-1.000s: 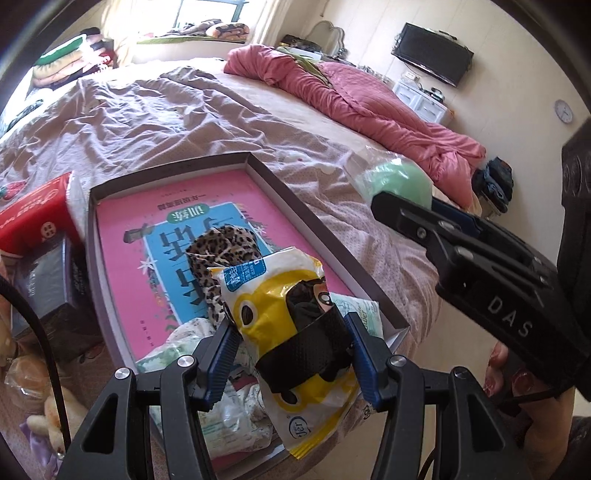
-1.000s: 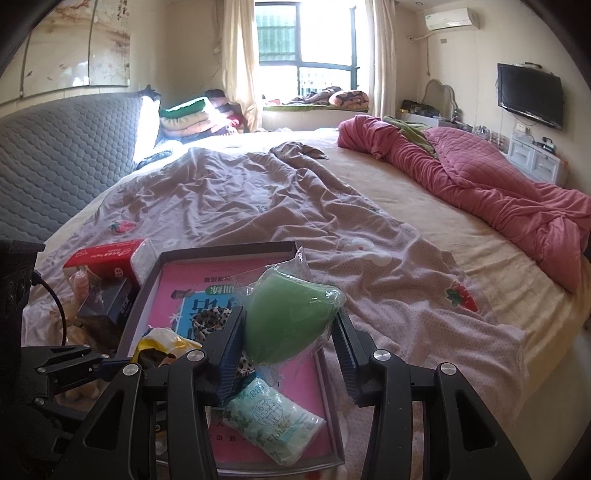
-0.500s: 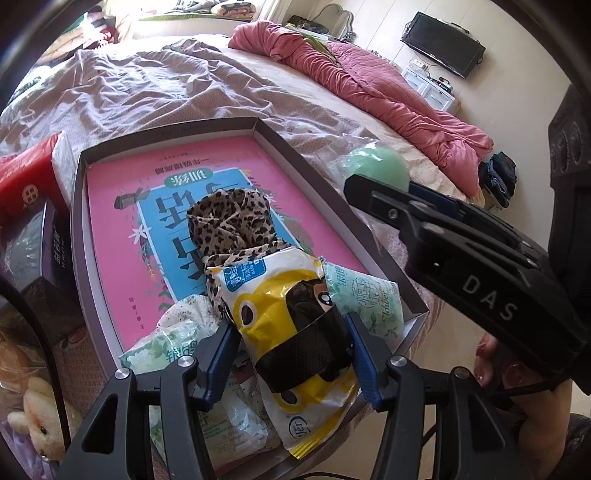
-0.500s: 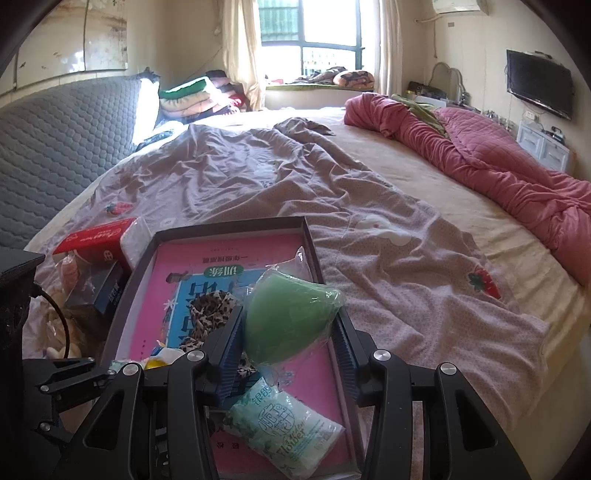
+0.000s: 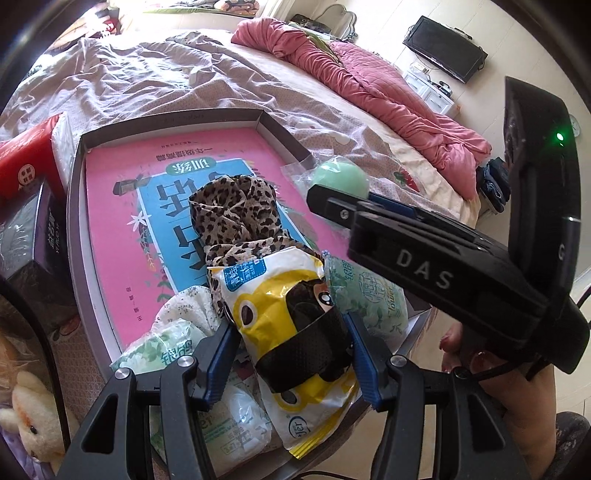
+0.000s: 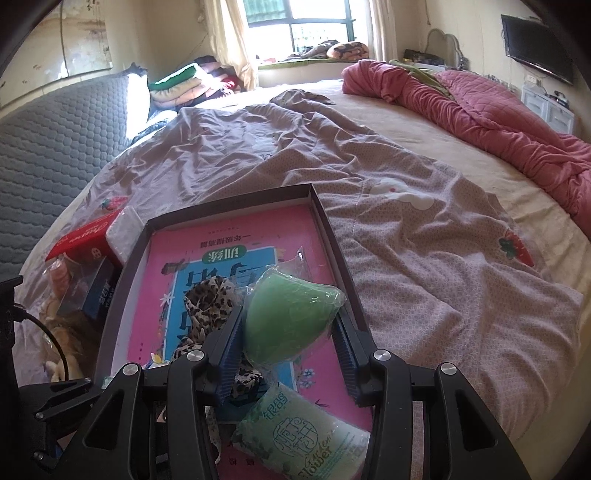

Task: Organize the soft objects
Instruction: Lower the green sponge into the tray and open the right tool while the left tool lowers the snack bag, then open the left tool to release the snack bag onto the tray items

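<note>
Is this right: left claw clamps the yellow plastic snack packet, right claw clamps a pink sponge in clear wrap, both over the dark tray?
Nearly. The sponge is green, not pink: the right wrist view shows the right claw clamping a green sponge in clear wrap. The rest stands: the left claw clamps the yellow plastic snack packet, both over the dark tray.

A wide bed [image 6: 424, 206] fills the room under a rumpled mauve sheet [image 6: 258, 147], a pink quilt [image 6: 498, 110] bunched along its far side. Daylight pours through the window [image 6: 317, 26]. A TV [image 6: 535, 48] hangs on the cream wall [image 6: 476, 29].
</note>
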A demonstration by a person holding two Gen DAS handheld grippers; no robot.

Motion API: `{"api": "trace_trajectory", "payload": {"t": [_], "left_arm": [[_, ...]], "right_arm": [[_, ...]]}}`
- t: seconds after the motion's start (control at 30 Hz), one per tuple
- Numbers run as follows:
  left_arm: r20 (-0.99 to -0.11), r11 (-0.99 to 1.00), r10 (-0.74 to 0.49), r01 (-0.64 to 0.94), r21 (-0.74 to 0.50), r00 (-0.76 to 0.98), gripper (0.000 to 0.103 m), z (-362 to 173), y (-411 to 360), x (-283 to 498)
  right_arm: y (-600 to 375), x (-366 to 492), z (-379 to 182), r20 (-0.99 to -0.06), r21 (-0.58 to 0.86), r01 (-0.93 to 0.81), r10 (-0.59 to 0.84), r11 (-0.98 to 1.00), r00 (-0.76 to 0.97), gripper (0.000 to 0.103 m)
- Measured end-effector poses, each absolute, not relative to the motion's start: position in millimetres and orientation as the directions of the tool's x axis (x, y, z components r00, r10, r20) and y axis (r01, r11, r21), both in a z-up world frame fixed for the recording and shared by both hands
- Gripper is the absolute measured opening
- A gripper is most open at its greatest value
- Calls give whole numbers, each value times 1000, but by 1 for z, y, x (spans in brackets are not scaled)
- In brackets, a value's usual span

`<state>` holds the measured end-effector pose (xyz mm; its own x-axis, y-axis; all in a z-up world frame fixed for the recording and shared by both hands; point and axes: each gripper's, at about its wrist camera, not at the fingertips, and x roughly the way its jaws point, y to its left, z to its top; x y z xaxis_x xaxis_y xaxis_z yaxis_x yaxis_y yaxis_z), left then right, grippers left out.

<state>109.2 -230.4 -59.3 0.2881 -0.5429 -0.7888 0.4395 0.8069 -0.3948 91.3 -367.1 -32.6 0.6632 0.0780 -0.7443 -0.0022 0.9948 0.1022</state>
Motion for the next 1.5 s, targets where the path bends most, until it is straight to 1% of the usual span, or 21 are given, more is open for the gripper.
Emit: {"api": "trace_trajectory", "payload": {"t": [0.23,0.4,0.53,0.87,0.97,1.03,1.13,1.2,1.4,1.5], "left_arm": [[-781,801,-558,429,-418,281,57,-61,-227,113],[-781,808,-550,425,-409,295,57,-62,-227,112],[-783,813,-543,422,-401,302,57,-63,-227,112],[-783,818,-539,414,-399,310,58,-62,-228,111],[-777,819,-542,407,-404,321,58,-62,-226,112],[-773,818,-547,402,-411,322,58,-62,-224,112],[-772,819,-547,398,-414,324,58,-62,-223,112],[-771,819,-548,396,-415,325,58,-62,-223,112],[-772,821,-544,397,-409,329,58,-62,-223,112],[-777,824,-536,403,-398,329,58,-61,-225,111]], "right_arm": [[-364,99,-44,-766,90,8,64,996,639,48],[-363,102,-52,-779,79,17,52,997,625,49],[-366,104,-55,-786,104,33,61,994,616,50],[-368,103,-57,-786,111,41,62,993,615,50],[-368,102,-56,-784,107,42,58,993,618,51],[-368,101,-56,-784,103,42,55,994,618,53],[-367,99,-53,-775,112,30,68,993,628,56],[-365,97,-49,-766,96,22,59,995,640,60],[-366,88,-33,-724,103,17,64,995,687,60],[-370,87,-29,-721,101,33,50,994,692,61]]}}
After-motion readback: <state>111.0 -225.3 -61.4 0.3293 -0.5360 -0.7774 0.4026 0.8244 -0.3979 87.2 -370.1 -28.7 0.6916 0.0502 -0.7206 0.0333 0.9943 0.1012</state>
